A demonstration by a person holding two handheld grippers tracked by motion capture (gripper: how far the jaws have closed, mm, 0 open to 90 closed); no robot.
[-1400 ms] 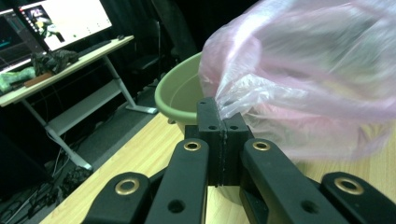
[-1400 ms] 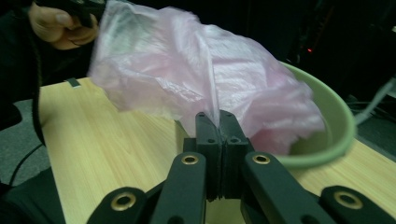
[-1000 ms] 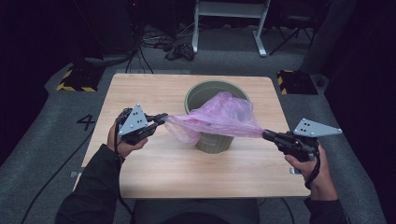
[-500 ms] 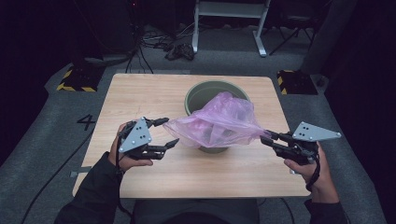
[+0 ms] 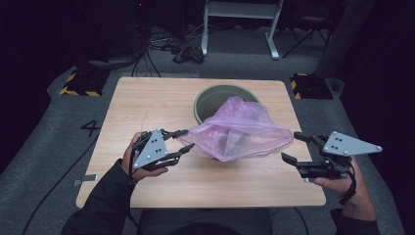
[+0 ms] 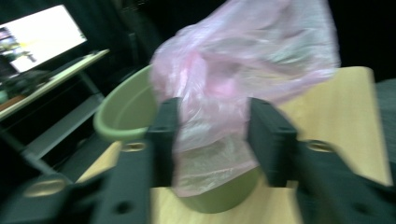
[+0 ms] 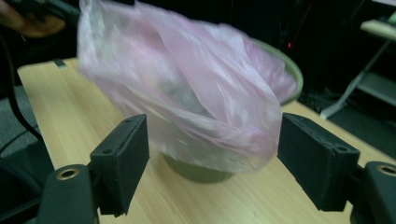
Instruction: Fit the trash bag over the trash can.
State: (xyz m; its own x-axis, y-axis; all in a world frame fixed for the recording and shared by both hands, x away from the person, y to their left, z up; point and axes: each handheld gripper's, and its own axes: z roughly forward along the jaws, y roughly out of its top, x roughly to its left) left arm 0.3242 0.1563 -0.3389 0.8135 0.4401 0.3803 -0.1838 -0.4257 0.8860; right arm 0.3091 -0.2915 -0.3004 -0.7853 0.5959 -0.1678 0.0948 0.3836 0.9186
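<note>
A pink plastic bag point(image 5: 241, 128) sits at the centre of the high view, draped loosely over the near side of a green bin point(image 5: 220, 95) that stands on the wooden table point(image 5: 147, 100). The bag's long axis runs left to right across the frame, its crumpled film puffed up and spilling toward the lower edge. The left gripper point(image 5: 182, 140), at lower left, has its jaws spread moderately wide and holds nothing; its tips lie just beside the bag's left end. In the left gripper view the bag point(image 6: 238, 70) lies straight ahead between the jaws. The right gripper point(image 5: 292, 147), at lower right, also stands wide and empty, just beside the bag's right end. The right gripper view shows the bag point(image 7: 187, 88) ahead. Neither hand appears clearly nearer, so either could plausibly regrasp.
</note>
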